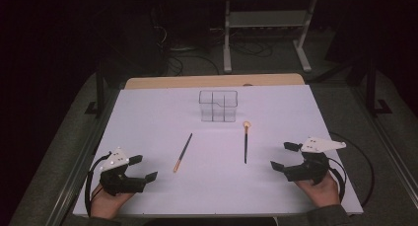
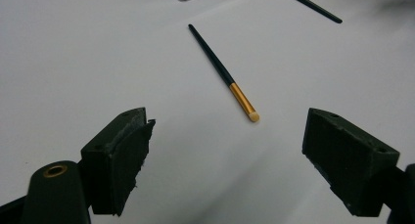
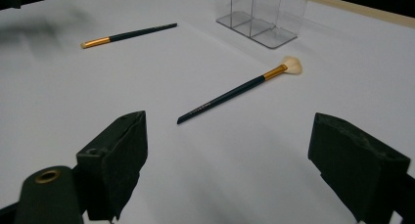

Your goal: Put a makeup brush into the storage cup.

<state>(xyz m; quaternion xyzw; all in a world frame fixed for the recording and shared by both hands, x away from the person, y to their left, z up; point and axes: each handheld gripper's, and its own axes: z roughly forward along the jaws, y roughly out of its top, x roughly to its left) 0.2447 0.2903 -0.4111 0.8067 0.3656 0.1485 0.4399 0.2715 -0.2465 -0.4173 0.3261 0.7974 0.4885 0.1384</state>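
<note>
Two makeup brushes lie on the white table (image 1: 148,112). A thin dark brush with a gold ferrule (image 1: 182,152) (image 2: 223,73) (image 3: 128,34) lies left of centre, its gold end towards me. A dark brush with a pale fan head (image 1: 246,140) (image 3: 238,90) lies right of centre, head pointing away. Behind them stands a clear plastic divided holder (image 1: 218,106) (image 3: 263,13). My left gripper (image 1: 144,168) (image 2: 227,158) rests open near the front left edge, nothing between its jaws. My right gripper (image 1: 282,155) (image 3: 230,160) rests open at the front right, also with nothing in it.
The table's wooden far edge (image 1: 212,81) shows behind the white sheet. Beyond it the dark floor holds a grey metal stand (image 1: 266,33) and cables. A black cable (image 1: 362,167) loops off the right gripper by the table's right edge.
</note>
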